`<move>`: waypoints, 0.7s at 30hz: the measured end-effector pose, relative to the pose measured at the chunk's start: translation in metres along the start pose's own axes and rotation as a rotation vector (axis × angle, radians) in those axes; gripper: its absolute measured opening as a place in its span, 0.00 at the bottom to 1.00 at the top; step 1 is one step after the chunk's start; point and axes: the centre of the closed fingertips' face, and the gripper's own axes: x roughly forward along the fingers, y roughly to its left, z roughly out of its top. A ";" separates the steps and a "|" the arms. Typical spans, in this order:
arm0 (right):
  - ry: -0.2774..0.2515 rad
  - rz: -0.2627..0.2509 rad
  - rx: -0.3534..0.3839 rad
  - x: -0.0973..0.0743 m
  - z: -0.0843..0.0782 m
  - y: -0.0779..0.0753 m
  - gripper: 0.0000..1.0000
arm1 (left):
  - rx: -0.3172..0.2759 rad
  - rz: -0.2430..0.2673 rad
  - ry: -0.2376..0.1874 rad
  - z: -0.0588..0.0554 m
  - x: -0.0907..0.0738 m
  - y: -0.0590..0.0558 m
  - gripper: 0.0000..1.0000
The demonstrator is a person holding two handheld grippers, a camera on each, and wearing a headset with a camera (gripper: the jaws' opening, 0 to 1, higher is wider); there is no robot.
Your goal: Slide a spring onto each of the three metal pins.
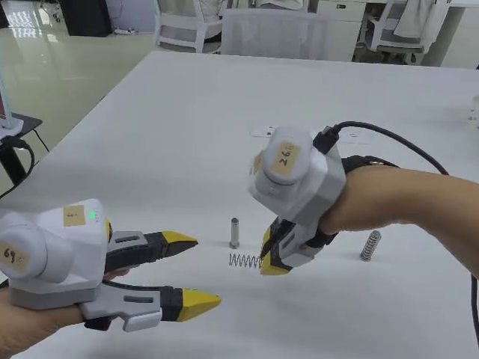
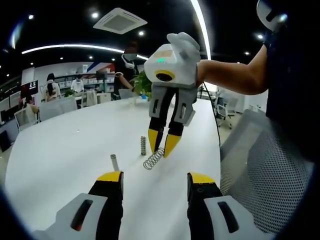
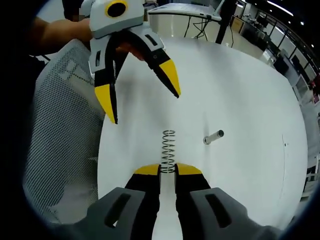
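Observation:
A short metal pin (image 1: 234, 232) stands upright on the white table (image 1: 187, 127). Just right of it my right gripper (image 1: 268, 263) points down, shut on one end of a thin spring (image 1: 243, 260) that lies sideways near the pin's foot. In the right gripper view the spring (image 3: 168, 147) reaches forward from the gripper (image 3: 168, 170), with the pin (image 3: 213, 136) off to its right. My left gripper (image 1: 193, 271) hovers open at the lower left, aimed at the pin and spring, holding nothing. From the left gripper view (image 2: 155, 177) I see the pin (image 2: 115, 162) and the held spring (image 2: 153, 158).
A second, denser spring (image 1: 370, 245) stands on the table right of my right arm; I cannot tell whether a pin is inside it. A black cable (image 1: 389, 138) trails from the right gripper. White chairs (image 1: 273, 34) line the table's far edge.

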 end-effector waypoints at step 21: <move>-0.023 0.027 -0.091 -0.016 0.012 0.019 0.08 | 0.058 -0.066 -0.027 0.010 0.009 -0.010 0.29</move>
